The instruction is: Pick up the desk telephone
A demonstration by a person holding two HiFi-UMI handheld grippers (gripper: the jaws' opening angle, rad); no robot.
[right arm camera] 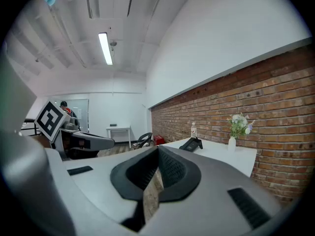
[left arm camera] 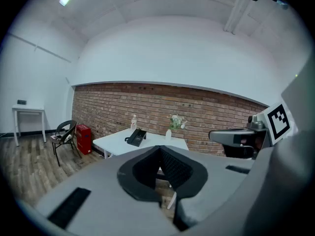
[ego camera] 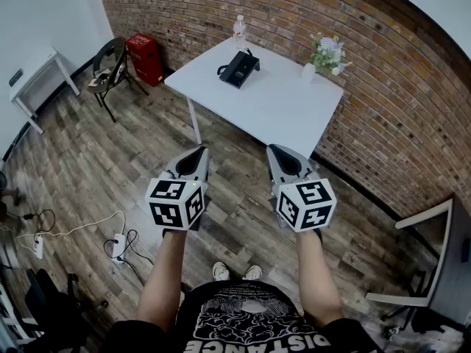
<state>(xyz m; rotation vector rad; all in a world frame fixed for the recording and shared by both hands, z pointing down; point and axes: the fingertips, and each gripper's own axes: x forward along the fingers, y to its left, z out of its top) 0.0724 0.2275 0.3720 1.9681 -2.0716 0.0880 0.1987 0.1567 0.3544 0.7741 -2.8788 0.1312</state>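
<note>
– Where was the table?
– The white table (ego camera: 287,116) stood far off, by the brick wall (ego camera: 383,87). A wide strip of wood floor (ego camera: 96,175) lay between it and the person.
– And the grippers?
– Both were near, held out side by side in front of the person, well apart from the table. The left gripper (ego camera: 199,151) was clenched tight, with nothing in it. The right gripper (ego camera: 275,150) was clenched tight too, and empty.
– Where was the phone?
– The black phone (ego camera: 239,68) lay flat on the far left part of the table, with a bottle (ego camera: 239,29) just behind it. Some flowers (ego camera: 326,54) stood at the far right.
– So which step was it?
– I think it was the very start. Nobody had reached the phone yet.
– What did the next move call for?
– My guess: walk up to the table, let one gripper's jaws come apart, and bring them down around the phone. The bottle was close, so the reach had to stay clear of it.
</note>
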